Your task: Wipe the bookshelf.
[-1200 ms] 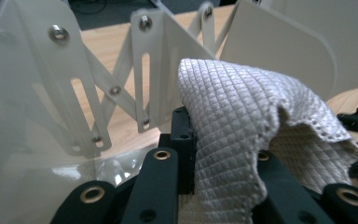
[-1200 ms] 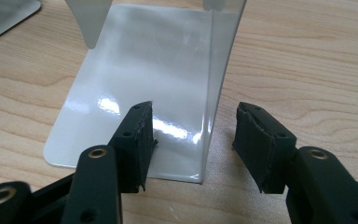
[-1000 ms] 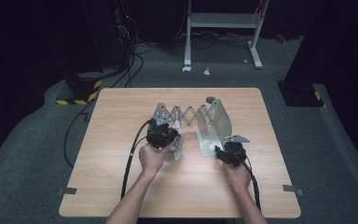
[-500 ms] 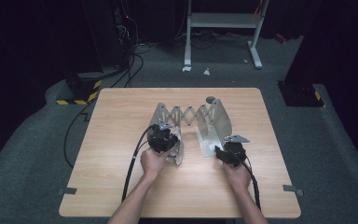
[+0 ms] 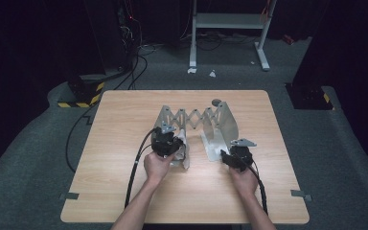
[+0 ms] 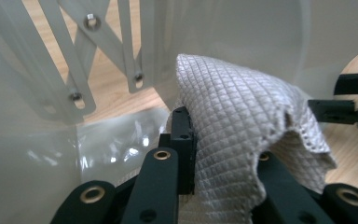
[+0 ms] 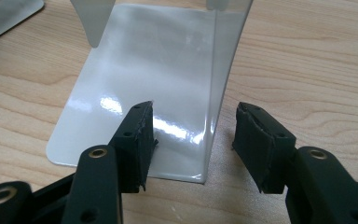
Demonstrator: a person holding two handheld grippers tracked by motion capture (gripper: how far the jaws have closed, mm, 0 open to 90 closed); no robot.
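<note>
My left gripper (image 6: 214,154) has its jaws pinching the grey cloth (image 6: 242,130) against the metal rack's (image 5: 196,117) left plate, mid-wipe. My right gripper (image 7: 193,140) has its jaws spread astride the right plate's (image 7: 168,79) edge at 5 o'clock on the desk (image 5: 124,110). Next, I judge, close right and steady the rack.

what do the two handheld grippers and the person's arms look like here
Both are black. The left tool trails a thick black cable along the bare forearm. The right tool carries a grey three-cornered plate on top and its own black cable. Up close, each has two blocky black jaws on arms with brass-ringed pivot holes. No sleeves are worn.
</note>
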